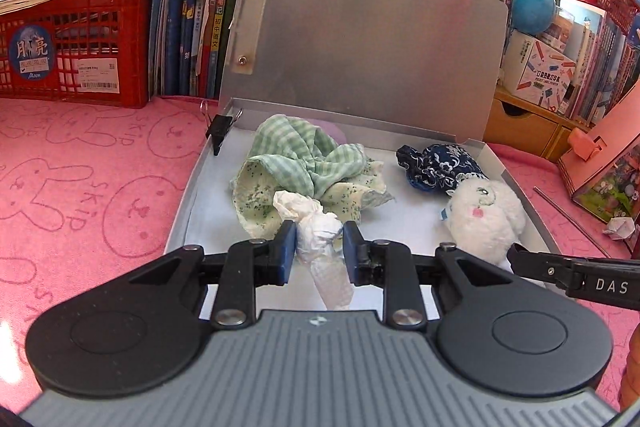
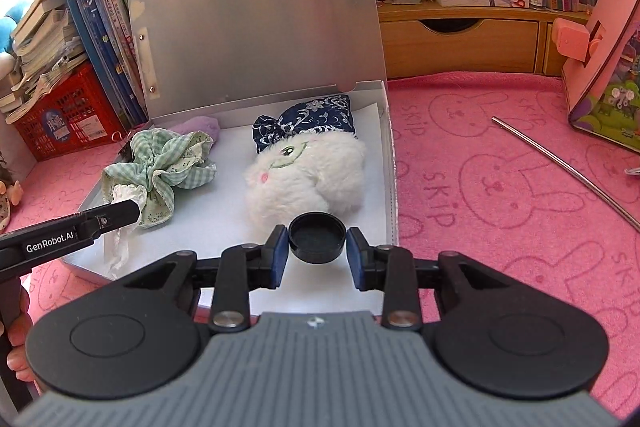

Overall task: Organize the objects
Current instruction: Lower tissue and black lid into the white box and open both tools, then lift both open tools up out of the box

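An open silver box (image 1: 208,163) (image 2: 390,155) lies on the pink mat, lid up. Inside lie a green checked cloth (image 1: 304,163) (image 2: 160,163), a blue patterned pouch (image 1: 436,167) (image 2: 308,123) and a white plush toy (image 1: 484,215) (image 2: 308,175). My left gripper (image 1: 319,251) is shut on a crumpled white tissue (image 1: 320,239) (image 2: 124,199) over the box's near left part. My right gripper (image 2: 317,251) is shut on a black round cap (image 2: 317,237) over the box's near edge, in front of the plush toy; one of its fingers (image 1: 560,269) shows in the left wrist view.
A black binder clip (image 1: 220,129) sits on the box's far left corner. A purple cloth (image 2: 200,127) lies at the box's back. A metal rod (image 2: 568,167) lies on the mat to the right. A red crate (image 1: 76,55), books and a pink house model (image 2: 600,39) stand around.
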`<state>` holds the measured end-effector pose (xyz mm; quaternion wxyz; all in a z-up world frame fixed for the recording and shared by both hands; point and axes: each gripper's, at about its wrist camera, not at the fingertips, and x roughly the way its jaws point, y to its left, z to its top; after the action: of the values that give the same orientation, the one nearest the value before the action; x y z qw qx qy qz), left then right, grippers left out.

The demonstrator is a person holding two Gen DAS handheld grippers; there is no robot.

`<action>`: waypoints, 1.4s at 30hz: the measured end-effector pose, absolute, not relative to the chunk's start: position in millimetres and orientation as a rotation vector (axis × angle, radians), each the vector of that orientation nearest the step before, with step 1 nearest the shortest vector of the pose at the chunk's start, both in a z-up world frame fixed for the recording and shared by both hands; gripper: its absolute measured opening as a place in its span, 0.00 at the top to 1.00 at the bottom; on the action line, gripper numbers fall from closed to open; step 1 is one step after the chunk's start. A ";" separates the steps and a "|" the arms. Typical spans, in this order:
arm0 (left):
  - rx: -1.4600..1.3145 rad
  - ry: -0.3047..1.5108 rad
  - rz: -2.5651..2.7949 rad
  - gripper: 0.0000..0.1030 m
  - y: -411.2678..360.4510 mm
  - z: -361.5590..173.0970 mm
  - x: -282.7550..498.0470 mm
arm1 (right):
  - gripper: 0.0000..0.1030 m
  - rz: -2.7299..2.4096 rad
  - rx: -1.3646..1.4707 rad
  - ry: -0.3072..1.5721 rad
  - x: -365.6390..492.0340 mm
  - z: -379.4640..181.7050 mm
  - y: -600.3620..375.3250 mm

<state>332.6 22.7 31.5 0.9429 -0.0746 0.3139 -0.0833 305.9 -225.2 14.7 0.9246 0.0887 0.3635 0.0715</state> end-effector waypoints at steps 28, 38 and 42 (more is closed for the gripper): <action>-0.135 0.604 -0.134 0.21 26.3 47.6 326.6 | 0.34 0.133 0.233 0.709 307.4 25.3 -233.0; -0.101 0.550 -0.225 0.15 23.4 72.6 267.1 | 0.32 0.176 0.143 0.638 249.8 44.0 -237.7; -0.075 0.534 -0.298 0.14 17.2 76.7 229.7 | 0.31 0.207 0.132 0.610 219.2 48.0 -240.5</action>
<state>229.7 17.2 76.7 0.9529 -0.0369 0.2629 -0.1466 219.2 -240.5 48.0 0.9465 0.0648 0.2995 0.1014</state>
